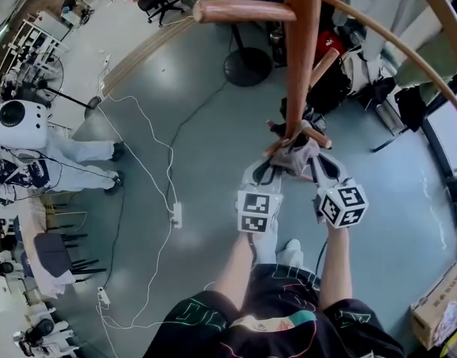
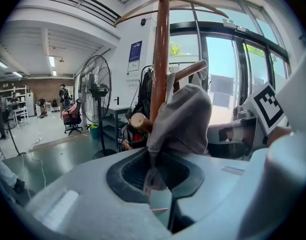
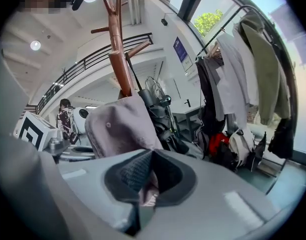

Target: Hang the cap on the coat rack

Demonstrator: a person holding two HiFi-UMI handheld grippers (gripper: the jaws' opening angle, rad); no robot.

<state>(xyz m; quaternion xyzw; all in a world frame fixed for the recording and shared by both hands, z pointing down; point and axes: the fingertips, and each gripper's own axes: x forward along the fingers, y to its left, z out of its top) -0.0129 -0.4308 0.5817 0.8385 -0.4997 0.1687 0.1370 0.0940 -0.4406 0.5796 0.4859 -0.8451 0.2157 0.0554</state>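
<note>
A grey cap (image 1: 297, 155) is held between both grippers right against the brown wooden coat rack pole (image 1: 301, 51). My left gripper (image 1: 267, 171) is shut on one edge of the cap (image 2: 180, 119), whose fabric runs down between the jaws. My right gripper (image 1: 322, 170) is shut on the other side of the cap (image 3: 120, 126). A wooden peg (image 2: 140, 122) pokes out beside the cap, and a second peg (image 2: 190, 70) slants above it. The rack pole (image 3: 120, 59) rises just behind the cap in the right gripper view.
A clothes rail with hanging coats (image 3: 242, 79) and bags (image 1: 340, 73) stands to the right. A standing fan (image 2: 96, 91) and its round base (image 1: 247, 66) are behind the rack. White cables and a power strip (image 1: 176, 215) lie on the floor at left. A cardboard box (image 1: 437, 312) sits lower right.
</note>
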